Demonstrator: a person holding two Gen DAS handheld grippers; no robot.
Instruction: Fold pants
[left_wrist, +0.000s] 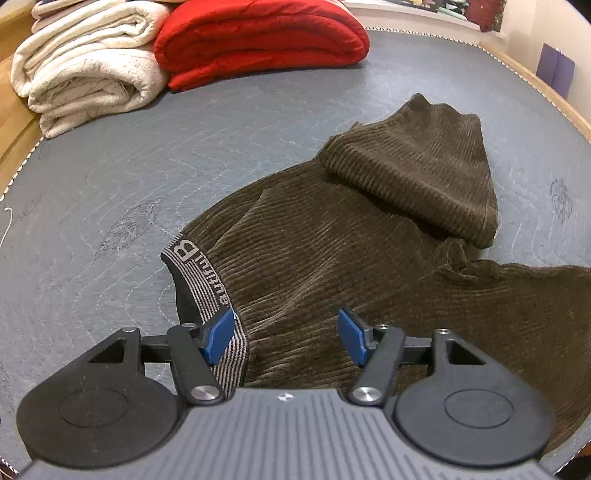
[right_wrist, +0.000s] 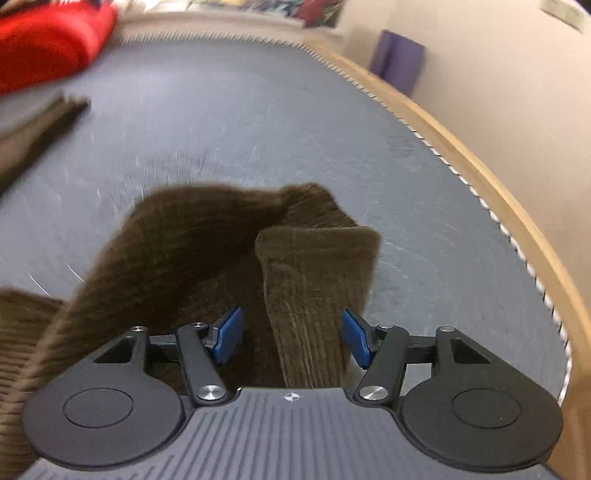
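Grey quilted bedding (left_wrist: 110, 177), edged by a wooden frame (right_wrist: 480, 166), is used as the folding surface, and most of it is left bare so the garment can be spread. Two folded blankets, a cream one (left_wrist: 85, 70) and a red one (left_wrist: 258, 40), are stacked at the far edge, well apart from the work, presumably kept out of the way.

Near the middle, the brown corduroy pants (left_wrist: 332, 258) are laid, only partly folded: one leg end has been doubled back over the body in a thick ribbed roll, while the seat is still rumpled. A striped elastic waistband (left_wrist: 207, 295) with lettering is turned out at the near left edge.

Over that waistband the left gripper (left_wrist: 286, 336) is held, its jaws spread and nothing pinched; it seems placed to take the waist edge next. In the blurred right wrist view, the right gripper (right_wrist: 291, 339) is seen with jaws spread, a leg cuff standing between the blue pads (right_wrist: 229, 336) but not pressed by them.
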